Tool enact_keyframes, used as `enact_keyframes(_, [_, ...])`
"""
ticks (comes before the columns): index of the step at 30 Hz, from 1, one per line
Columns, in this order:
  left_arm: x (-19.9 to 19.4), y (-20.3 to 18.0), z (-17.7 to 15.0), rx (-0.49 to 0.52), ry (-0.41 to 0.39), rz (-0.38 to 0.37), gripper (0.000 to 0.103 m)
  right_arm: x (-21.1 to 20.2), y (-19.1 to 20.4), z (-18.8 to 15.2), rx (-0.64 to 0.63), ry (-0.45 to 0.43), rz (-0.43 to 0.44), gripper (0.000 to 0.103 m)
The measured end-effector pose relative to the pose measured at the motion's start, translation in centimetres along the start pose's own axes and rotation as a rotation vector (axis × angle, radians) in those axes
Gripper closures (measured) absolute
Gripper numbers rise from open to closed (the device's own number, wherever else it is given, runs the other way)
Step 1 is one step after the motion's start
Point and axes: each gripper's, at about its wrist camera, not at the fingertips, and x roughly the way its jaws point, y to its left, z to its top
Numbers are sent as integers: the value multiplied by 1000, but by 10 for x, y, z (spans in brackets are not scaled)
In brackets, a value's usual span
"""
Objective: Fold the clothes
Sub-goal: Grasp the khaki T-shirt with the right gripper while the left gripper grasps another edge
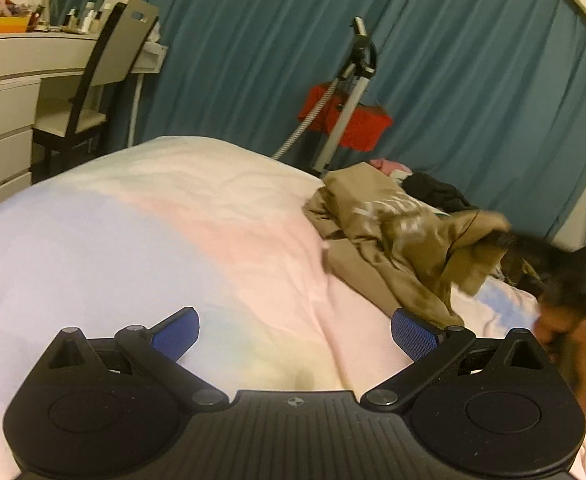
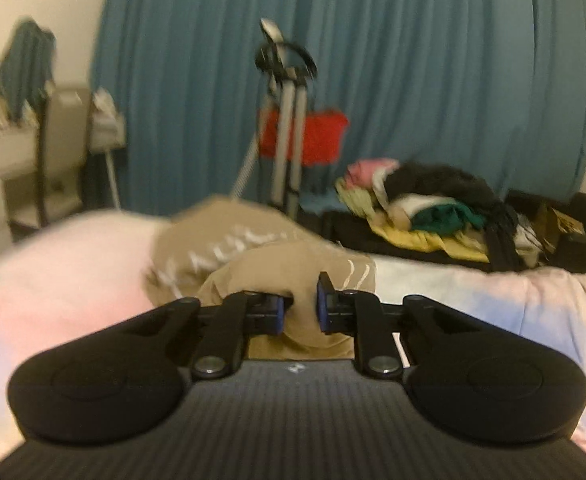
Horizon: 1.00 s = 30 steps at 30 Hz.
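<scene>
One tan garment (image 2: 293,276) between right gripper (image 2: 300,306) jaws, atop bed (image 2: 73,292).

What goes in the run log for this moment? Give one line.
task: fold clothes | left tongs: open, empty, over bedsheet | right tongs: shut on tan garment | garment: bunched, unfolded

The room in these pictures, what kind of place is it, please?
Most likely a bedroom at home. A bed with a pastel cover fills the view, a dresser carries bottles, and a pile of clothes waits beyond the tan garment.
</scene>
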Motion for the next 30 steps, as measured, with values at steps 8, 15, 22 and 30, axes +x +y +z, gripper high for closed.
enact_keyframes(8, [-26, -52, -16, 160, -24, -184, 0, -143, -13, 41, 83, -220, 155, 86])
enact_keyframes(15, [-63, -106, -45, 331, -33, -371, 0, -247, -32, 51, 200, -368, 293, 88])
enact_keyframes(22, [-57, -171, -105, 649, -37, -356, 2, -260, -64, 13, 321, -333, 335, 88])
enact_keyframes(30, [25, -188, -127, 719, -67, -93, 42, -241, -112, -31, 492, -271, 372, 88])
